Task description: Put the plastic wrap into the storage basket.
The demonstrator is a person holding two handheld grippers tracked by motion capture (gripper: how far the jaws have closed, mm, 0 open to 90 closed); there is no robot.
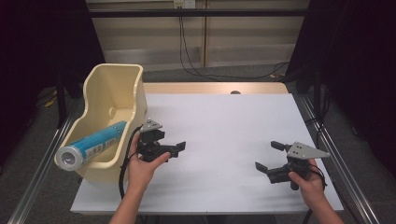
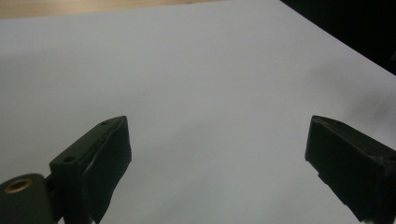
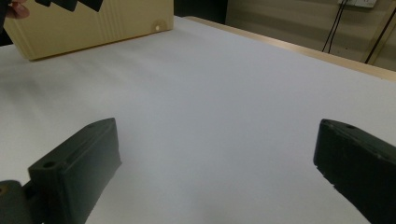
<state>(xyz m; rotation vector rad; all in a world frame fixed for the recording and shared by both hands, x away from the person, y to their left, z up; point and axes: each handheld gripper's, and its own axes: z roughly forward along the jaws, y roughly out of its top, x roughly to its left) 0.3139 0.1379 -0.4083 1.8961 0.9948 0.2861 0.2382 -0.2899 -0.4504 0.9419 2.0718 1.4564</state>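
Observation:
A cream plastic bin (image 1: 103, 86) stands at the table's left edge. A blue and white cylinder (image 1: 91, 145) with a silver end lies in the bin, and that near end pokes over the rim. Just right of the bin, a hand holds my left gripper (image 1: 171, 145) with its jaws pointing right. The left gripper view has my left gripper (image 2: 218, 135) open wide over bare white surface. My right gripper (image 1: 267, 155) sits near the front right, jaws spread and pointing left. In its own view my right gripper (image 3: 217, 135) is open and holds nothing. The bin (image 3: 93, 23) lies beyond it.
A white sheet (image 1: 224, 126) covers the table, with a wooden strip (image 1: 210, 87) bare at the far edge. Metal rails (image 1: 336, 154) run along both sides. Black cables (image 1: 196, 70) trail on the floor behind the table.

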